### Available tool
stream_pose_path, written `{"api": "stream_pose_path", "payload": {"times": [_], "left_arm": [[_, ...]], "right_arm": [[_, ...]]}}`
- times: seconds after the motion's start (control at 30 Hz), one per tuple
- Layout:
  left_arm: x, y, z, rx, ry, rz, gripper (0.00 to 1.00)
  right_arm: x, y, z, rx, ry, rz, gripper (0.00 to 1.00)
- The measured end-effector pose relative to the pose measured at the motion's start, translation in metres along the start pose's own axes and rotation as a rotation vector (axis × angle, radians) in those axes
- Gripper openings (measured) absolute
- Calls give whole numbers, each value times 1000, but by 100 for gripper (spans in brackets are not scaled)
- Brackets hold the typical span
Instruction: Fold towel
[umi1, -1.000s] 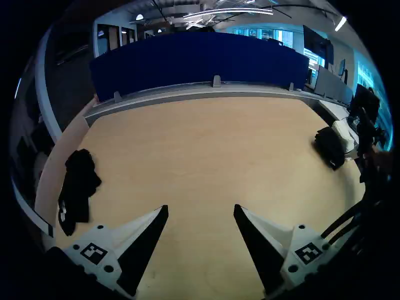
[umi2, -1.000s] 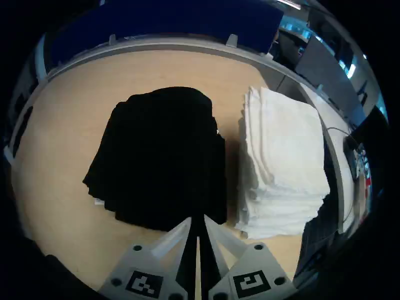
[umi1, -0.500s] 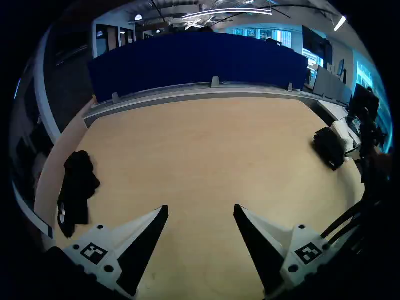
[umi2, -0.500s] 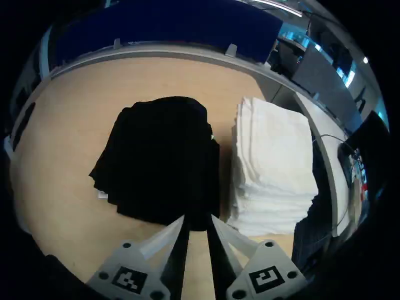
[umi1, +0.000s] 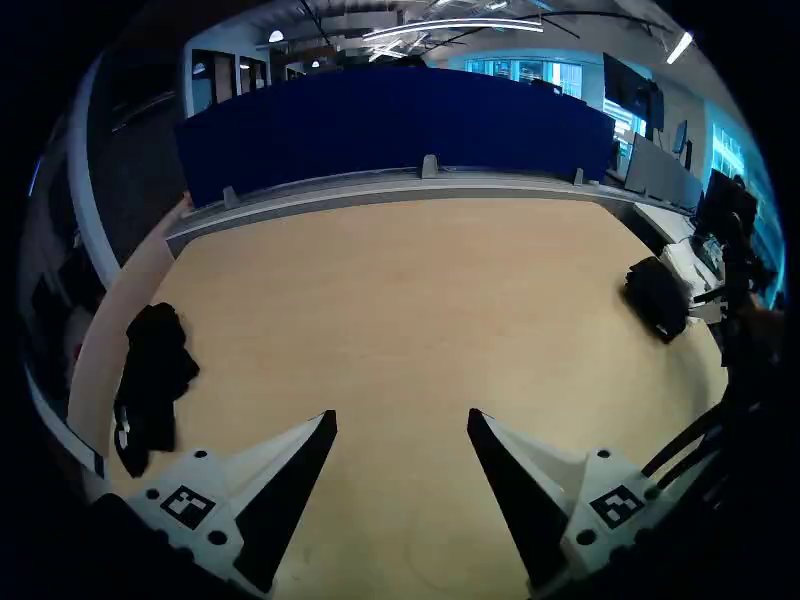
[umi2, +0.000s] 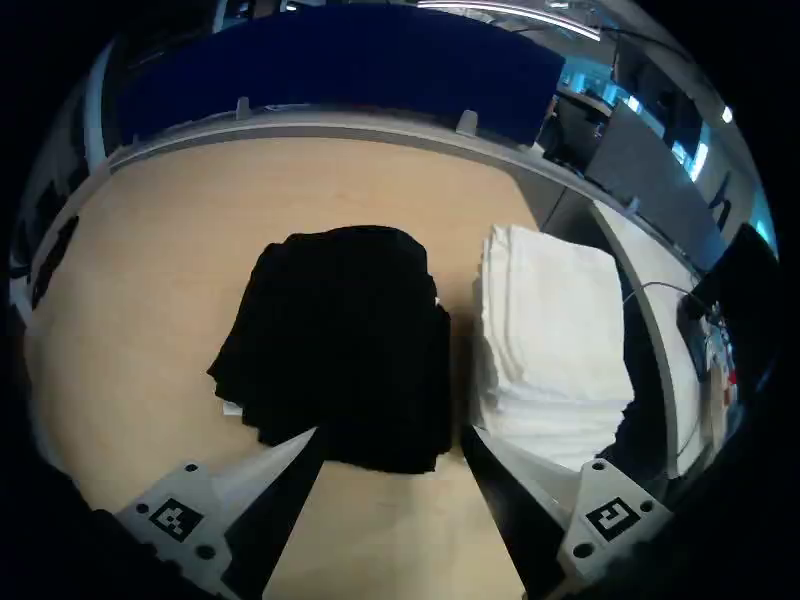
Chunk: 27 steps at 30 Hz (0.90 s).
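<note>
In the right gripper view, a stack of folded black towels (umi2: 340, 345) lies on the wooden table, with a stack of folded white towels (umi2: 550, 345) beside it on the right. My right gripper (umi2: 395, 450) is open, its fingers spread at the near edge of the black stack with nothing between them. In the left gripper view, my left gripper (umi1: 400, 425) is open above bare table. A crumpled black towel (umi1: 150, 380) lies at the table's left edge. The black stack (umi1: 657, 295) and the white stack (umi1: 695, 270) appear far off to the right.
The wooden table (umi1: 420, 290) ends at a grey rail with a blue partition (umi1: 400, 125) behind it. Desks and monitors (umi2: 735, 270) stand past the table's right edge. A hand with cables (umi1: 745, 340) is at the right of the left gripper view.
My right gripper went from shut to wide open and drew back a little from the black stack. The left gripper stayed still and open.
</note>
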<state>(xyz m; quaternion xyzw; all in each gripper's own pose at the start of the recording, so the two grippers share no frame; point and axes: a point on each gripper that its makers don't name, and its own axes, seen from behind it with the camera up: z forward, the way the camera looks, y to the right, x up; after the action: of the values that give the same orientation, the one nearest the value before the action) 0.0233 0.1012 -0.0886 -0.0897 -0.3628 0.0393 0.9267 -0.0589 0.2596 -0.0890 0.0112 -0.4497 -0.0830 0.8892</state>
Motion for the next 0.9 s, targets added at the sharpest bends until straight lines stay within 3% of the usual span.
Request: {"api": "stream_pose_path", "payload": {"times": [0.3, 0.9], "left_arm": [[-2, -5, -4, 10, 2, -7, 97], [-4, -17, -13, 48, 7, -39, 97]], "right_arm": [[33, -10, 7, 29, 40, -14, 100], [116, -28, 44, 76, 114, -5, 100]]}}
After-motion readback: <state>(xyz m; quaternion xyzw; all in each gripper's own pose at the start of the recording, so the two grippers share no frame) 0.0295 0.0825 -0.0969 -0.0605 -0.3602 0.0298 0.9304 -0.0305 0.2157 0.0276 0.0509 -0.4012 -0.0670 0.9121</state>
